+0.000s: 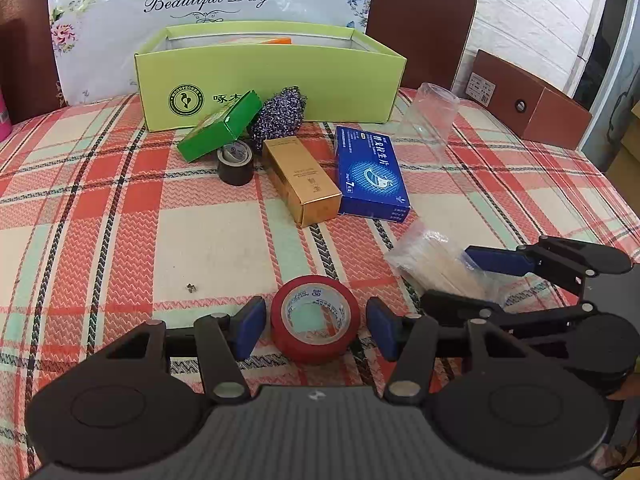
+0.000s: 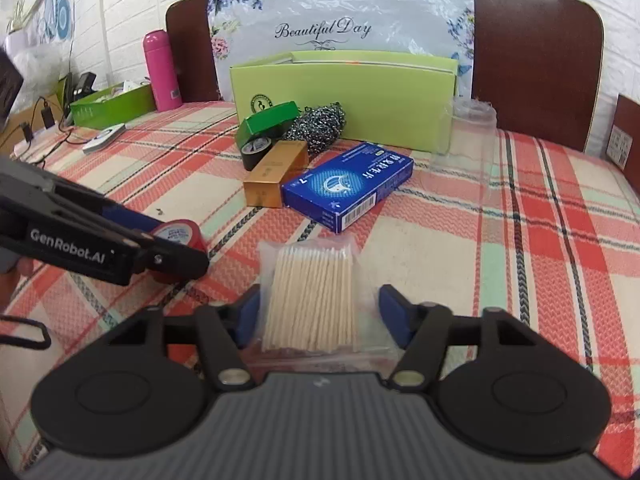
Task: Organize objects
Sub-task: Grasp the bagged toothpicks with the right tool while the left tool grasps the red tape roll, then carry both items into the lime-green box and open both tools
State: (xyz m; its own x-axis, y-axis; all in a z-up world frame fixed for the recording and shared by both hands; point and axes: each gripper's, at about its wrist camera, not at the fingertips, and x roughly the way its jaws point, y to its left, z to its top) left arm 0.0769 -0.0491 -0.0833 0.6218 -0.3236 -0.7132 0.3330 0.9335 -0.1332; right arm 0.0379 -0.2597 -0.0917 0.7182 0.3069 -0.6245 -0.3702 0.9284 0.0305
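Observation:
A red tape roll [image 1: 315, 318] lies flat on the plaid cloth between the fingers of my open left gripper [image 1: 316, 326], with small gaps each side; it also shows in the right wrist view [image 2: 180, 236]. A clear bag of cotton swabs [image 2: 310, 300] lies between the fingers of my open right gripper [image 2: 320, 316]; it also shows in the left wrist view [image 1: 436, 264]. Further back lie a blue box [image 1: 370, 174], a gold box [image 1: 302, 180], a black tape roll [image 1: 236, 162], a small green box [image 1: 220, 126] and a metal scourer [image 1: 280, 114], in front of the light green open box [image 1: 272, 76].
A clear plastic cup [image 1: 428, 116] stands right of the light green box. A brown headboard [image 2: 536, 52] and a floral pillow [image 2: 340, 20] stand behind. A pink bottle [image 2: 162, 70], a green tray [image 2: 112, 106] and cables lie at the far left.

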